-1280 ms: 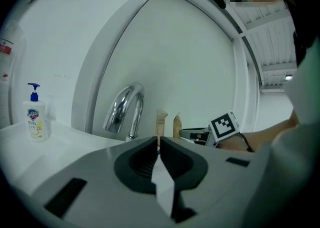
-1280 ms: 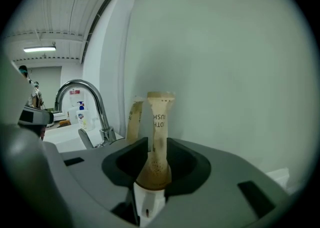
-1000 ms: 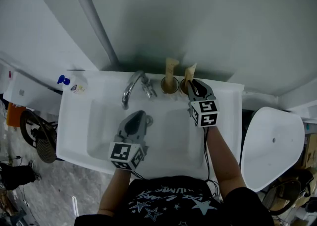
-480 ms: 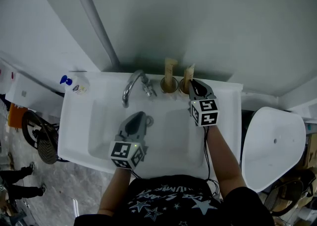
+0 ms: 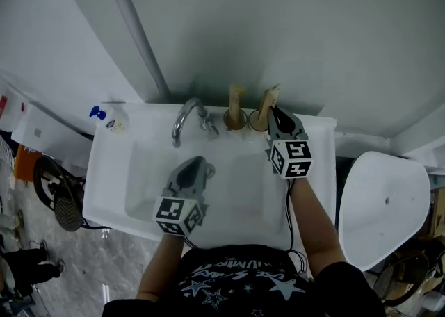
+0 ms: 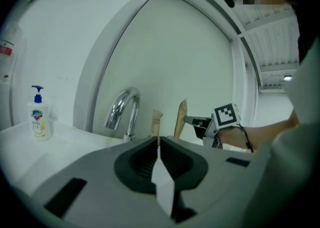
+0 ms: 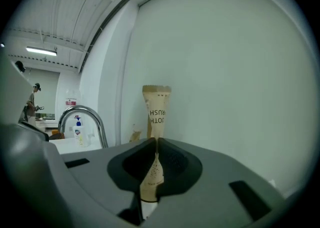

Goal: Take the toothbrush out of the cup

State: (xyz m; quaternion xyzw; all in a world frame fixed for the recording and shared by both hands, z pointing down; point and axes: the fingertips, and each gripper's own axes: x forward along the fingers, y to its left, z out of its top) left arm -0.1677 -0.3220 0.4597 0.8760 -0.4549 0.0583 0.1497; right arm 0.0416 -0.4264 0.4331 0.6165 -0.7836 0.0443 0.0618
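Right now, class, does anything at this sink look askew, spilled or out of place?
Only the right toothbrush: it leans sideways, pinched by the right gripper, whose jaws have just closed on it, while the other toothbrush stands straight. Nothing looks spilled or broken.

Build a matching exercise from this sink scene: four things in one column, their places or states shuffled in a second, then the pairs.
1 soap bottle
2 tap
3 left gripper
4 right gripper

A jaws shut on a wrapped toothbrush
B back left corner of the sink
C jaws shut on nothing
D middle of the sink's back edge

Pairs: 1-B, 2-D, 3-C, 4-A

The right gripper's jaws have just been closing, on the toothbrush.
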